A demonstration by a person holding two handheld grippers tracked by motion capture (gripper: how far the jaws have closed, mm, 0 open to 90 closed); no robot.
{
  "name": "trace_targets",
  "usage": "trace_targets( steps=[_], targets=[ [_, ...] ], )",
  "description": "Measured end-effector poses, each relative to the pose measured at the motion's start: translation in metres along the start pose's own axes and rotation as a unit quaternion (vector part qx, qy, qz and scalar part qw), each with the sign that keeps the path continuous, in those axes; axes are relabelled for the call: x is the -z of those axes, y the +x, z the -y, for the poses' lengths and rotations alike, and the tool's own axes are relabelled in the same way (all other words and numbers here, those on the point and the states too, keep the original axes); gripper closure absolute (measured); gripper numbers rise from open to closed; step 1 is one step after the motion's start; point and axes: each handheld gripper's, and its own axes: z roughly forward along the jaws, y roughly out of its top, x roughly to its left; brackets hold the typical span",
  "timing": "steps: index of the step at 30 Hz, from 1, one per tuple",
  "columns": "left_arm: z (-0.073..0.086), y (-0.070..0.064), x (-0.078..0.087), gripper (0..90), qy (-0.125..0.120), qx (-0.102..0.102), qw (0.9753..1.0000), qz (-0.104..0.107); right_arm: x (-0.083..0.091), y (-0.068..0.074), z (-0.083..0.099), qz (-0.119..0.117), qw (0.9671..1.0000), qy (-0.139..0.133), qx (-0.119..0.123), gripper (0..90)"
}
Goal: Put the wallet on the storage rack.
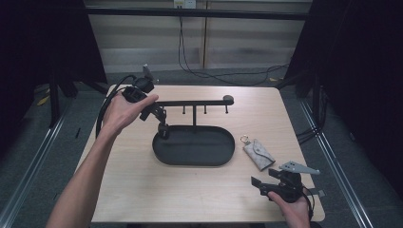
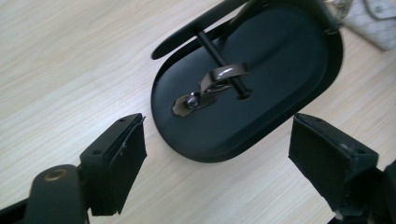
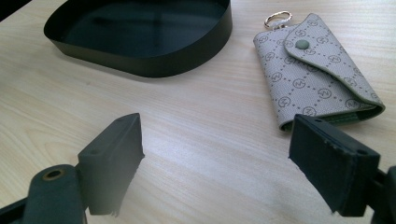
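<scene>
Grey monogram key pouch (image 3: 317,77), letters illegible; left tongs (image 2: 215,158), right tongs (image 3: 215,161) wide open, empty.

A pale wood table (image 1: 142,190) stands on grey floor (image 1: 38,156), black curtains (image 1: 361,57) flanking panelled wall (image 1: 237,38).

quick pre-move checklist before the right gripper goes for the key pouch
1. Right gripper open: ok, jaws stand wide apart.
2. Right gripper empty: ok, nothing between the jaws.
3. Key pouch reachable: ok, it lies flat on the table, just ahead of the right gripper, beside the black tray and apart from it.
4. Pouch flap closed: ok, flap lies snapped down, ring at the far end.
5. Left gripper out of the way: ok, it is held open over the tray's left end, away from the pouch.
6. Hanger bar pegs free: cannot tell from these views.
</scene>
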Motion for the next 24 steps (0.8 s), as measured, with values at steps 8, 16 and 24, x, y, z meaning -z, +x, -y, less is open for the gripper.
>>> trace_targets(
  steps=[8,16,24],
  targets=[
    [0.020,0.005,0.000,19.0,-0.021,-0.020,0.9996,0.004,0.000,0.000,0.000,0.000,1.0000,0.001,0.000,17.3],
    [0.045,0.014,-0.001,18.9,-0.078,-0.025,0.9966,-0.012,-0.001,0.000,0.000,0.001,1.0000,0.002,-0.001,17.3],
    [0.066,0.023,-0.002,18.9,-0.120,-0.018,0.9926,-0.008,-0.003,-0.001,-0.002,0.002,1.0000,0.004,-0.005,17.3]
  ],
)
